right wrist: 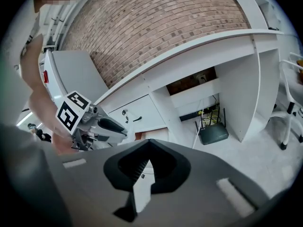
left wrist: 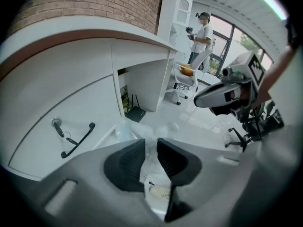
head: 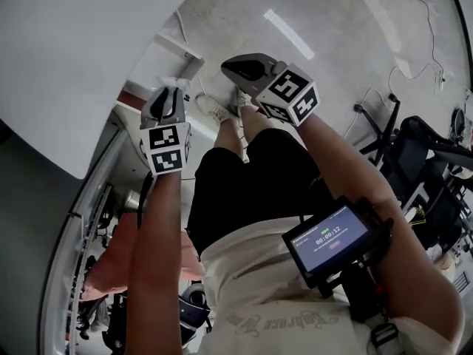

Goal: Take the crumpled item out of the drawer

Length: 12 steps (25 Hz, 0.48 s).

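The left gripper [left wrist: 150, 150] is squeezing the crumpled clear plastic [left wrist: 127, 128] between its jaws. The plastic is poking out past the tips at 12 o'clock. The right gripper [right wrist: 149, 145], at its 2 o'clock, is keeping its jaws pressed together, holding nothing.

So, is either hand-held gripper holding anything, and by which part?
Left hand-held gripper pinches crumpled clear plastic at a bunched fold; right hand-held gripper shut, empty.

A brick wall [right wrist: 156, 27] backs a white desk [right wrist: 199, 56] on a pale floor [right wrist: 246, 157], with bright windows [left wrist: 226, 42] beyond.
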Each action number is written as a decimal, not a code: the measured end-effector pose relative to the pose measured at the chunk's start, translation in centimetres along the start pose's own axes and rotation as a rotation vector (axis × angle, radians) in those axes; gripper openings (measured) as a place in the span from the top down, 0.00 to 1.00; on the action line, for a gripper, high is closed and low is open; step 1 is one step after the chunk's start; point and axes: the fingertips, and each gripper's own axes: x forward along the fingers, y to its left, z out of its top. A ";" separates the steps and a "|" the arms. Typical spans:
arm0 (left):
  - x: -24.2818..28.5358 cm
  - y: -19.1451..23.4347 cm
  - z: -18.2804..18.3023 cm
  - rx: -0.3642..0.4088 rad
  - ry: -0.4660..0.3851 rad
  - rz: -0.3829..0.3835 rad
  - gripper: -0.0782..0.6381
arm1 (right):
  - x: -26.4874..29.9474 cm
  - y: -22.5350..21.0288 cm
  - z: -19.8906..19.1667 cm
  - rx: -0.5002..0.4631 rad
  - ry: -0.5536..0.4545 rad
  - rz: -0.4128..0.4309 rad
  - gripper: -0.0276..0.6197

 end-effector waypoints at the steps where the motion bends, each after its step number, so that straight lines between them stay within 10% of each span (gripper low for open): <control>1: -0.5 -0.4 0.5 -0.004 -0.006 -0.008 0.77 | -0.6 0.2 0.4 -0.006 0.003 0.000 0.95; 12: -7.8 -0.9 3.5 -0.074 -0.125 -0.032 0.77 | -3.7 2.9 4.5 -0.083 0.017 0.003 0.95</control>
